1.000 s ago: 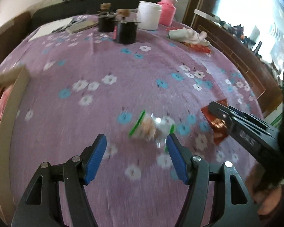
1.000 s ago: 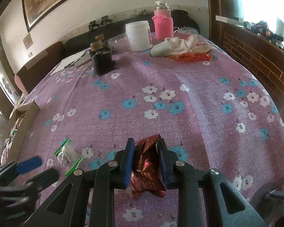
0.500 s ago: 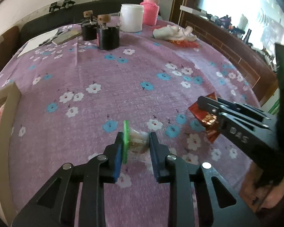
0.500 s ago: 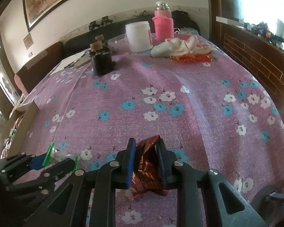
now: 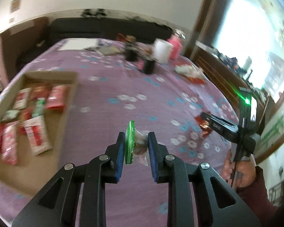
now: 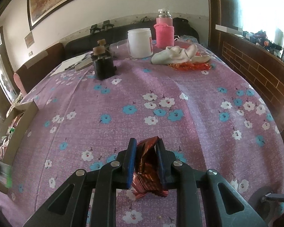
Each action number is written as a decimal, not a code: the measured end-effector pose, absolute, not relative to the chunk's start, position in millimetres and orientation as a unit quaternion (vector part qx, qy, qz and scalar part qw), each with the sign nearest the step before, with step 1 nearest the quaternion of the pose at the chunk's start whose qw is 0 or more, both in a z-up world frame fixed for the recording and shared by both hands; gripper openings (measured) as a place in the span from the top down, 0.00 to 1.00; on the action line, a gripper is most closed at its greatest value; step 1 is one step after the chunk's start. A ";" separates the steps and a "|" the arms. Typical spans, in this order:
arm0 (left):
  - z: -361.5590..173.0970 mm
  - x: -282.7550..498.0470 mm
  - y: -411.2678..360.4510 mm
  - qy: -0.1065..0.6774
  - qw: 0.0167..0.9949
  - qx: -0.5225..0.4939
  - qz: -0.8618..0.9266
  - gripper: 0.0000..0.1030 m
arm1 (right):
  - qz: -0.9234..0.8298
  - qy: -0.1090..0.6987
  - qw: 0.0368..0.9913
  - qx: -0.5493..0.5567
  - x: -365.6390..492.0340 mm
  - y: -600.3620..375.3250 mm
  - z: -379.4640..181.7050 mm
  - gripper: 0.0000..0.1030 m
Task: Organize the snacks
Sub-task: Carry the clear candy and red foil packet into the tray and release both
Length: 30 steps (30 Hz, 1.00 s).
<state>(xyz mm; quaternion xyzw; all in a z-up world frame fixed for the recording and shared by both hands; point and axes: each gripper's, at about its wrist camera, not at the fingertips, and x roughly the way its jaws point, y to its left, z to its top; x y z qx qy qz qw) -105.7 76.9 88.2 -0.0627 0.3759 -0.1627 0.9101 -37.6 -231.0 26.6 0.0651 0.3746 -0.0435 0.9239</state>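
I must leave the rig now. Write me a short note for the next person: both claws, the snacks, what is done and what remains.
Left claw: shut on the clear snack bag with green edge, held above the tablecloth.
Right claw: shut on the red foil snack, low over the purple tablecloth.
Cardboard box: at the table's left side, already holding several red and white packets.
Done: both loose snacks are gripped.
Left: carry each to the box and release it inside. More red wrappers lie by the white cloth at the far end; they may need collecting too.
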 end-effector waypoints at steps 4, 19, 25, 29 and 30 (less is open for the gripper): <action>88.8 -116.6 128.5 0.366 0.918 -0.098 -0.118 0.80 | -0.048 0.357 0.931 0.061 -42.5 -227.9 32.3 0.80; 52.9 -111.9 233.1 0.386 0.907 -0.165 -0.037 0.80 | 0.107 0.376 0.915 0.099 -58.4 -139.9 74.8 0.98; 33.4 -94.3 248.6 0.415 0.895 -0.163 0.000 0.79 | 0.079 0.379 0.918 0.086 -57.8 -141.8 79.1 0.85; 32.6 -90.8 253.3 0.415 0.894 -0.168 0.001 0.74 | 0.090 0.416 0.903 0.056 -58.4 -137.2 58.8 0.51; 34.7 -92.5 253.5 0.414 0.894 -0.168 0.002 0.70 | 0.090 0.423 0.900 0.047 -60.1 -133.8 53.8 0.51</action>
